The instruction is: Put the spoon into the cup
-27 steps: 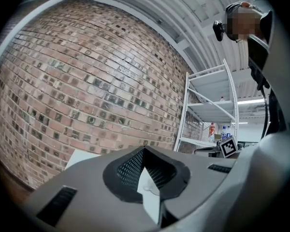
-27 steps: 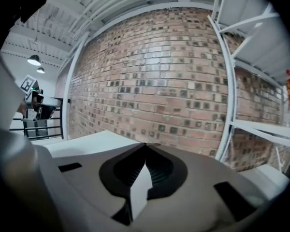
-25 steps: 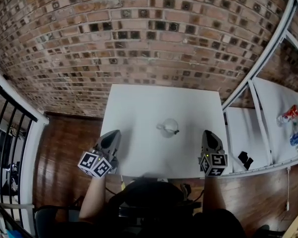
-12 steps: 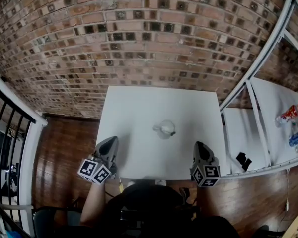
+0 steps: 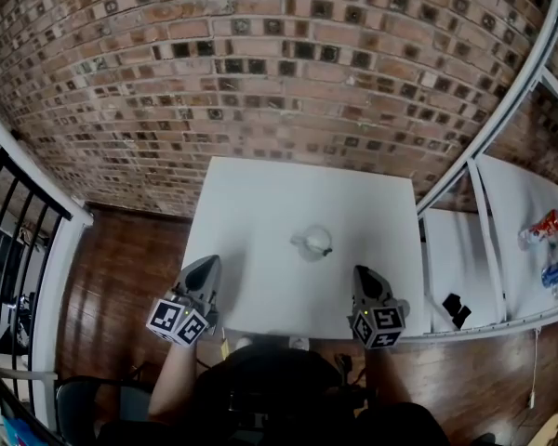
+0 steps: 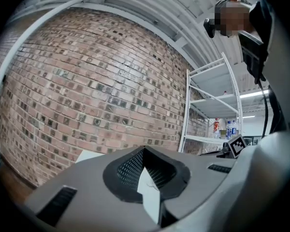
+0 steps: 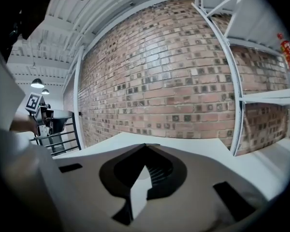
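Desk (image 5: 288, 189): white and square, with its far edge against a brick wall (image 5: 260, 63); a wooden floor (image 5: 121, 268) shows beside its left edge.
Cup (image 5: 312, 242): clear, standing near the middle of the desk, a little toward the near edge and well apart from both grippers.
Spoon: too small to make out for certain. A small dark spot (image 5: 326, 249) sits at the cup's right rim, and whether it belongs to the spoon cannot be told.
Left gripper (image 5: 207, 264): held over the desk's near left corner, pointing toward the wall. In the left gripper view its jaws (image 6: 145, 149) are pressed together at the tip with nothing between them.
Right gripper (image 5: 363, 273): held over the near edge of the desk close to the near right corner, also pointing toward the wall. In the right gripper view its jaws (image 7: 145, 146) are pressed together and empty, with the bare desk top stretching ahead of them.
Marker cubes: one sits at the back of each gripper, just off the desk's near edge.
Shelf rack (image 5: 488, 212): white metal frame beside the desk's right edge, with bottles (image 5: 551, 223) on it at the far right and a small black object (image 5: 458, 308) on its near part.
Railing (image 5: 14, 240): black bars, well beyond the desk's left edge.
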Available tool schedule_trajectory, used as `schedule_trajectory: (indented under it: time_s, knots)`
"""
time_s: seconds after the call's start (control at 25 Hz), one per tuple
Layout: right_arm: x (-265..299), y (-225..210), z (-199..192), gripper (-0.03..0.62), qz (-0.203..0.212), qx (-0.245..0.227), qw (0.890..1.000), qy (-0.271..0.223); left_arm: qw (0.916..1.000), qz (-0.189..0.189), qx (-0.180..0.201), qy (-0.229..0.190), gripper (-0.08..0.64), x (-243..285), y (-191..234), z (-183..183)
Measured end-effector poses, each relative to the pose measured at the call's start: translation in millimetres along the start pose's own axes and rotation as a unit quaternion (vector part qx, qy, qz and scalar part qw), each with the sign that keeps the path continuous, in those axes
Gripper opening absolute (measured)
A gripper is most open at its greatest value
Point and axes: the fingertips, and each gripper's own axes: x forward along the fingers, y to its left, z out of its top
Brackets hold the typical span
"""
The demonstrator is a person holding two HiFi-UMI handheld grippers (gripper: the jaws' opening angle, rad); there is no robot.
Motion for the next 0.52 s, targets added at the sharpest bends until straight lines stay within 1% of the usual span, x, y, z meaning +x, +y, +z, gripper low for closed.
schedule_trajectory:
  time_s: [0.08,0.28,0.52]
  knots:
    - [3.0,0.6,2.3,0.002,0.006,-0.008,1.000,0.003,1.0000,0.001,0.002,-0.003,0.003,-1.7,-0.6,1.3]
    - [2.5,-3.2,6.3,0.002,0.004,-0.012,1.000,0.004,0.9999,0.011,0.008,-0.007,0.003,-6.9,2.0,4.6]
    - [7.1,-0.9,9.0,0.002,0.011,-0.017,1.000,0.007,0.9999,0.001,0.012,0.003,0.003,-5.6,-0.2,-0.2]
